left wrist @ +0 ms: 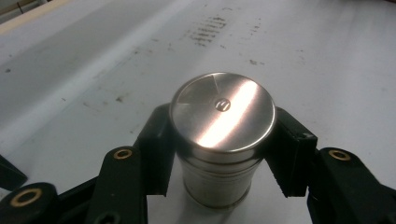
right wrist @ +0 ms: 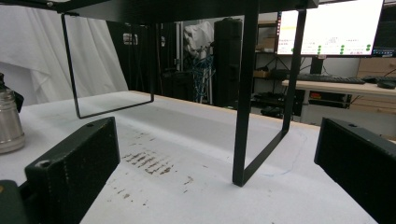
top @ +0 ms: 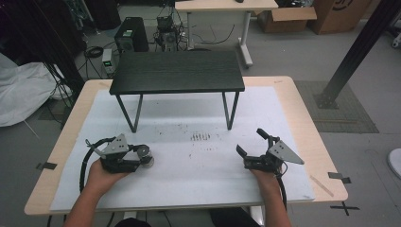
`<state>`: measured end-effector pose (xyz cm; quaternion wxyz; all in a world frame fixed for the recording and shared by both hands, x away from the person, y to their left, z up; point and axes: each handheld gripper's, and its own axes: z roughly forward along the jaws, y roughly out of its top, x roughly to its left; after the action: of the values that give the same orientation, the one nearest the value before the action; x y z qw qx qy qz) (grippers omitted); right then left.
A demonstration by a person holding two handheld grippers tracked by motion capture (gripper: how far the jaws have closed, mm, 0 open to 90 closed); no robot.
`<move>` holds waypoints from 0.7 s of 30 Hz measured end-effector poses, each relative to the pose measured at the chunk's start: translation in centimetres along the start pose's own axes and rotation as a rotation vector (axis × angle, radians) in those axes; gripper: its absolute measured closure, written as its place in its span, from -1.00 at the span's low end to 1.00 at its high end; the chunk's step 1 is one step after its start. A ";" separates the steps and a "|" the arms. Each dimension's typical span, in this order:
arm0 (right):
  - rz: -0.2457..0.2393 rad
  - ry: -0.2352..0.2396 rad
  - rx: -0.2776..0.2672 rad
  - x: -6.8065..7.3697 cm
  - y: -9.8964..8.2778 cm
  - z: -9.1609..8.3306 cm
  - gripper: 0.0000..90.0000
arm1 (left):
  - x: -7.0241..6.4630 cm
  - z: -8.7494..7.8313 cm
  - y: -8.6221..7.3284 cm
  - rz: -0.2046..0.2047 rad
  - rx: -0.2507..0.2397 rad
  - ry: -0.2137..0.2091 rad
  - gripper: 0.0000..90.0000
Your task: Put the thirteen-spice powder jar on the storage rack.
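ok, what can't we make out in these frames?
- Steel canister: left gripper view, jaw pads cover its sides; the lid emblem is too small to read.
- Right gripper view: the canister is cut off by the left edge.
- Monitor: text too small and overexposed.
- High view: the left gripper hides most of the canister.

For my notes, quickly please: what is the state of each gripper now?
Left gripper: closed on the upright, shiny steel cylindrical canister.
Right gripper: open, holding nothing, jaws wide apart.
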<state>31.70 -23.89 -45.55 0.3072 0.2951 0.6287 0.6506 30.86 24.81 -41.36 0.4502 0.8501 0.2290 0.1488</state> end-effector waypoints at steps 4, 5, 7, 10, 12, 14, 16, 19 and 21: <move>-0.003 0.000 0.002 0.0 0.0 0.0 -1.00 | 0.0 -0.5 0.8 -0.002 0.009 -0.001 0.08; -0.003 0.000 0.002 0.0 0.0 0.0 -1.00 | -0.1 -0.7 1.0 0.000 0.004 -0.002 0.08; -0.005 0.001 0.002 0.0 0.0 0.0 -1.00 | -0.1 -1.0 1.4 0.010 0.000 -0.003 0.08; -0.005 0.000 0.001 0.0 0.0 0.0 -1.00 | 0.0 -1.4 2.0 0.011 -0.004 -0.004 0.08; -0.006 0.000 0.001 0.1 0.0 0.0 -1.00 | 0.1 -1.9 2.8 -0.006 0.003 -0.016 0.08; -0.005 0.000 0.001 0.1 0.0 0.0 -1.00 | 0.1 -2.2 3.3 -0.021 0.005 -0.026 0.08; -0.006 0.000 0.000 0.1 0.0 0.0 -1.00 | 0.1 -2.3 3.6 -0.022 0.005 -0.027 0.08; -0.008 0.000 0.000 0.1 0.0 0.0 -1.00 | 0.1 -2.9 4.5 -0.016 0.000 -0.028 0.08; -0.009 0.000 0.000 0.1 0.0 0.0 -1.00 | 0.1 -3.1 4.9 -0.018 -0.008 -0.034 0.08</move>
<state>31.65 -23.82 -45.55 0.3100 0.2926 0.6300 0.6491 30.82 24.62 -35.56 0.4589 0.8486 0.2284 0.1311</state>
